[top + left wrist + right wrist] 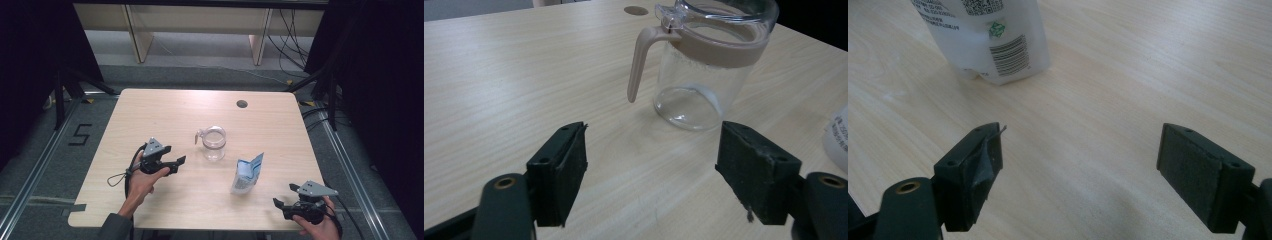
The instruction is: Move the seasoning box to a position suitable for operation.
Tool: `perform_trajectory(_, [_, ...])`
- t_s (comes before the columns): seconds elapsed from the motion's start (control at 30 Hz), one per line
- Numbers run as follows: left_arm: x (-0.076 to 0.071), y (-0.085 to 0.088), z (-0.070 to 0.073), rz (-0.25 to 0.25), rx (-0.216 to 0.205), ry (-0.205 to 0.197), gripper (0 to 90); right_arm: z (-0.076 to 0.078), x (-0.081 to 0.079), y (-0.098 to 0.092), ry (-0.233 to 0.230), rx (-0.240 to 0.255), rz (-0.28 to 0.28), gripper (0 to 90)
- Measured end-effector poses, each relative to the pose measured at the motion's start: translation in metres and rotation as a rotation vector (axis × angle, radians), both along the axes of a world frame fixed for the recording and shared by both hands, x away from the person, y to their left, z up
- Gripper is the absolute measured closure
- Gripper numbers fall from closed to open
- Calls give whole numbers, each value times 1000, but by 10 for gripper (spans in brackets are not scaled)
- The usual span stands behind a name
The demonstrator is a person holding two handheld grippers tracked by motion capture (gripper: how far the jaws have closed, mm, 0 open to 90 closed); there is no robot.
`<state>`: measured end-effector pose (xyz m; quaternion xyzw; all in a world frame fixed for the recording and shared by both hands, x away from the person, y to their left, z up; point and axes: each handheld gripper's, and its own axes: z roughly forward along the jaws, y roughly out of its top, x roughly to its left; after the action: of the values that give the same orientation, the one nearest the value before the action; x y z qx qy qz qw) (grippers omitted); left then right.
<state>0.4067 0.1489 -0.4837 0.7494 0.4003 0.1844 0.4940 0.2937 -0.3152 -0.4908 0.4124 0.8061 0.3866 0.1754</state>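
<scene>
left gripper (179, 164) of mine — jaws apart, nothing between them — points at the clear glass jug with beige band and handle (214, 142), upright mid-table just ahead, handle toward me. right gripper (284, 196), also released, sits nearer the white-and-blue plastic pouch (246, 174).

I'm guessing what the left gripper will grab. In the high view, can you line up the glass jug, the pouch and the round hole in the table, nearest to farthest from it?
1. glass jug, just to the gripper's right.
2. pouch, farther right, nearer the person.
3. round hole, by the table's far edge.
</scene>
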Motion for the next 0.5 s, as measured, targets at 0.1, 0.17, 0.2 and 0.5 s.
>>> perform_trajectory(0.1, [13, -9, -4, -16, 39, -1, 347, 0, 1, 0, -8, 0, 8, 192])
perform_trajectory(0.17, [18, -14, -5, -10, 61, -1, 355, 0, 2, -1, -23, -8, 8, 192])
perform_trajectory(0.2, [21, -16, -5, -11, 65, -3, 359, 0, 0, 0, -4, 2, -2, 192])
perform_trajectory(0.5, [44, -31, -6, 1, 94, -6, 453, -1, 1, 2, -7, 1, 8, 192])
